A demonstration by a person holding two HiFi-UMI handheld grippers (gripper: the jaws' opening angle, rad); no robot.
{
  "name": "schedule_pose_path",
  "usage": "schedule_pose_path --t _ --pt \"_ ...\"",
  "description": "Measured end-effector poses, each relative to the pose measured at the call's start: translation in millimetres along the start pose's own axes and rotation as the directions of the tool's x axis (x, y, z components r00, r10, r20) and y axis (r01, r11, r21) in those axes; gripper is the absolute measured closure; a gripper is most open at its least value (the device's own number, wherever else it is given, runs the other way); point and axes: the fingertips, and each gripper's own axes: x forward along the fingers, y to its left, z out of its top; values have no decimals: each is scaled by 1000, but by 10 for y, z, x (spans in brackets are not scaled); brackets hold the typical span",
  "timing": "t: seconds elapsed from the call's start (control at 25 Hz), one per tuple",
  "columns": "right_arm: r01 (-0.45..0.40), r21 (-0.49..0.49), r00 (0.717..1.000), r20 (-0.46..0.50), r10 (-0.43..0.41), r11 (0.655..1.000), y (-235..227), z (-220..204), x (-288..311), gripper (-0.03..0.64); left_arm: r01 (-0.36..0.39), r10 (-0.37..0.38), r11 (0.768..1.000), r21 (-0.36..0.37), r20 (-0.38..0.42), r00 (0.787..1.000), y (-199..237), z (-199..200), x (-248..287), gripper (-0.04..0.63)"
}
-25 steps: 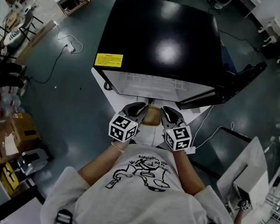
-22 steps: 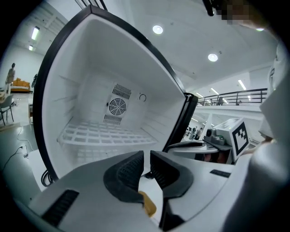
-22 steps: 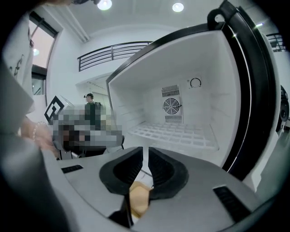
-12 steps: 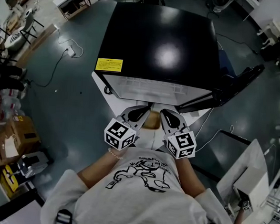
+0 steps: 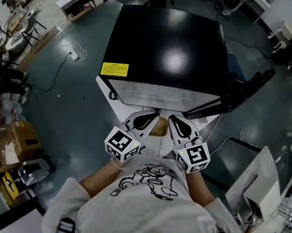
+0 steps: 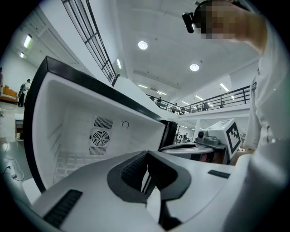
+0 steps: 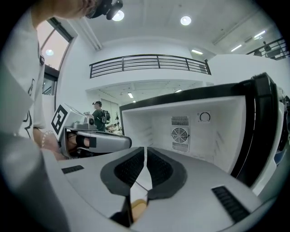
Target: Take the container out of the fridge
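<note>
One compact fridge (image 5: 166,45): glossy black flat top, matte white moulded liner, door (image 5: 240,90) swung open to the right in the head view. The back wall carries a round slotted fan grille (image 7: 180,134) and a ring-shaped dial (image 7: 205,117). The container (image 5: 158,127) is a small tan piece with rounded corners. It is out of the cavity, in front of the open fridge, between the left gripper (image 6: 146,156) and the right gripper (image 7: 145,152), close to the person's white T-shirt (image 5: 145,203). Both grippers: grey plastic shells, black ribbed pads. Left pads are pressed together, with only a thin pale edge caught in the seam; it looks like the container's lip. Right jaws have just been closing and now stand a hairline apart, clamped on a thin pale lip, the tan body showing just below the pads. Each gripper carries a white cube (image 5: 122,142) with black square markers. Yellow rectangular label (image 5: 114,69) on the fridge top, front-left corner; print too small to read. The shirt has a black line graphic with lettering, not legible.
</note>
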Motion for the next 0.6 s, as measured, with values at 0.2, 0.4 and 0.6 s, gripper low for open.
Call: schedule_pose_path --t 0.2,0.4,0.6 --pt "-25 -18 999 24 25 1000 66 147 -59 578 23 -23 1000 14 24 999 -67 145 -23 578" --pt "-36 -51 999 35 37 998 124 265 -105 582 35 -36 999 23 44 998 -117 268 -51 578" --pt "-31 -62 998 45 33 998 134 335 -146 588 41 -42 999 23 58 997 -153 337 -73 578"
